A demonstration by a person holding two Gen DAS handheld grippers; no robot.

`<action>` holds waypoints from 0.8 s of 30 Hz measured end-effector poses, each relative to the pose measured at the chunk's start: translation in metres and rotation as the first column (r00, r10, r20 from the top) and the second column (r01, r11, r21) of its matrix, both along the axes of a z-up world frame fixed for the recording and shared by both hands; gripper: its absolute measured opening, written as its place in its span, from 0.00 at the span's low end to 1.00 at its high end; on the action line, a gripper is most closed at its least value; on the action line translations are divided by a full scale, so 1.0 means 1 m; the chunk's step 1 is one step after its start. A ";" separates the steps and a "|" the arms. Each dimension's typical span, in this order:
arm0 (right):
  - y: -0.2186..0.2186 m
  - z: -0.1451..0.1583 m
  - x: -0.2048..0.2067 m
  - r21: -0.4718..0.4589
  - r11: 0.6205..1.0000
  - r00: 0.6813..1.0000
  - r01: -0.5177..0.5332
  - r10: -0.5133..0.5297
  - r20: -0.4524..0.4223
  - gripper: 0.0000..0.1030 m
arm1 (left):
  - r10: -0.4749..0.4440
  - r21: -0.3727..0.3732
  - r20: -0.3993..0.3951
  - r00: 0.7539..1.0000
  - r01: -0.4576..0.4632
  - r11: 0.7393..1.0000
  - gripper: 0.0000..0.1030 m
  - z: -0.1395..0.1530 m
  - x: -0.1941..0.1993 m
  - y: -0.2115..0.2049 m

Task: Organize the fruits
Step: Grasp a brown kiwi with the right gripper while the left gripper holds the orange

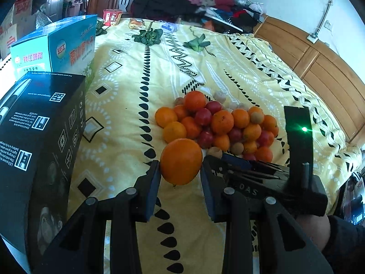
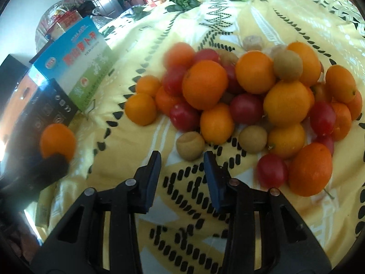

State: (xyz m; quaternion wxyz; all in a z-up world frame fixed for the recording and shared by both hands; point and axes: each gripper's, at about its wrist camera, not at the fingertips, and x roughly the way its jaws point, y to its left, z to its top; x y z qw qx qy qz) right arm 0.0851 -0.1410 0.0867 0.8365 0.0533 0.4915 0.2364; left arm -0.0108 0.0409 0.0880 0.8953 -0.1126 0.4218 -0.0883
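My left gripper (image 1: 180, 166) is shut on a large orange (image 1: 181, 159) and holds it above the yellow patterned bedspread (image 1: 127, 105). Just beyond lies a pile of fruit (image 1: 222, 122): oranges, small red fruits and brown longans. In the right wrist view my right gripper (image 2: 181, 162) stands open low over the bedspread, nothing pressed between its pads. A brown longan (image 2: 190, 146) lies right at its tips, at the pile's (image 2: 251, 86) near edge. The held orange (image 2: 58, 140) shows at the left of that view. The right gripper (image 1: 222, 159) reaches into the left wrist view from the right.
A black carton (image 1: 38, 137) and a blue-and-white carton (image 1: 57, 45) stand along the left of the bed; both also show in the right wrist view, black (image 2: 52, 107) and blue (image 2: 86, 68). Leafy greens (image 1: 149, 36) lie farther back. A wooden headboard (image 1: 319, 68) runs along the right.
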 end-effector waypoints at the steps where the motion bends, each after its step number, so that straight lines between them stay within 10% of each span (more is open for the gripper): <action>1: 0.001 0.000 0.002 0.000 1.000 1.000 0.004 -0.004 0.001 0.38 | 0.000 -0.001 0.000 1.000 0.000 1.000 0.35 0.000 0.000 0.000; 13: 0.000 -0.001 0.006 0.022 0.999 1.000 0.029 -0.029 -0.003 0.26 | 0.012 0.005 0.018 1.000 -0.012 1.000 0.35 0.007 -0.002 0.002; 24: 0.016 0.095 -0.045 0.066 0.993 0.976 -0.100 0.085 0.200 0.26 | 0.103 0.014 0.154 0.983 -0.107 0.994 0.35 0.074 -0.035 0.039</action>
